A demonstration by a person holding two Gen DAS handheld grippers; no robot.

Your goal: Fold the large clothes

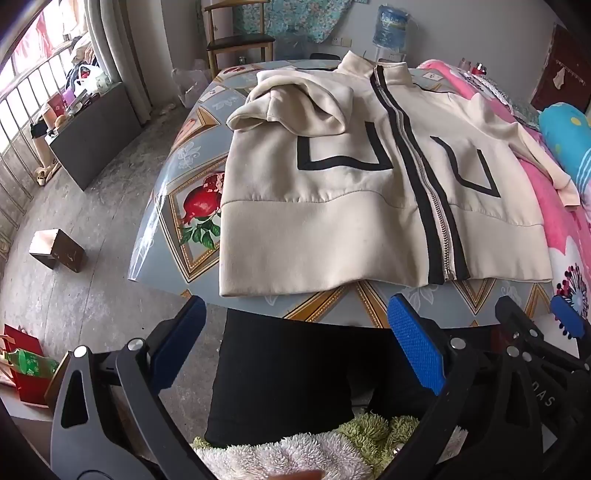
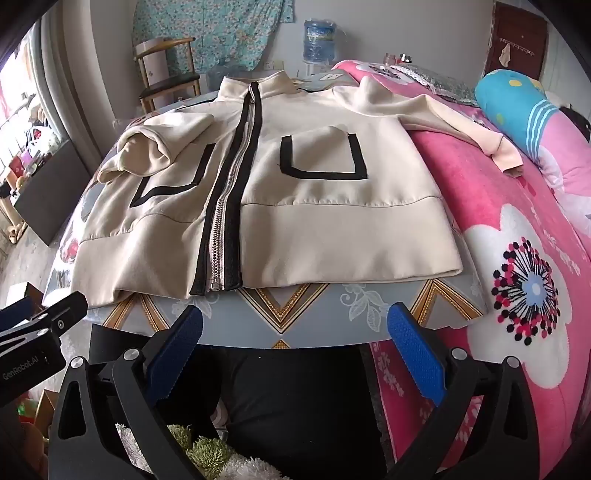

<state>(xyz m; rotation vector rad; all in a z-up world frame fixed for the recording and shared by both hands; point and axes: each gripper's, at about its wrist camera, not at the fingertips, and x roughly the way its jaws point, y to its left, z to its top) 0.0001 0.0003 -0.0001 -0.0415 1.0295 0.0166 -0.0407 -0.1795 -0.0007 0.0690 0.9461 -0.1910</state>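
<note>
A cream zip-up jacket [image 1: 332,221] with black trim lies face up on the table [image 1: 177,192], hem toward me. It also shows in the right wrist view [image 2: 314,229]. Its left sleeve [image 1: 295,107] is folded in over the chest. Its right sleeve [image 2: 472,129] stretches out onto the pink bed. My left gripper [image 1: 299,339] is open and empty, held below the table's near edge. My right gripper [image 2: 295,339] is open and empty, also short of the near edge. The right gripper's fingers [image 1: 569,317] show at the right of the left wrist view.
A pink flowered bedspread [image 2: 517,258] borders the table on the right, with a blue bolster [image 2: 517,107]. A wooden chair [image 1: 240,40] and a water bottle [image 1: 389,29] stand behind. A dark cabinet [image 1: 92,133] and a small box [image 1: 57,249] sit on the floor at the left.
</note>
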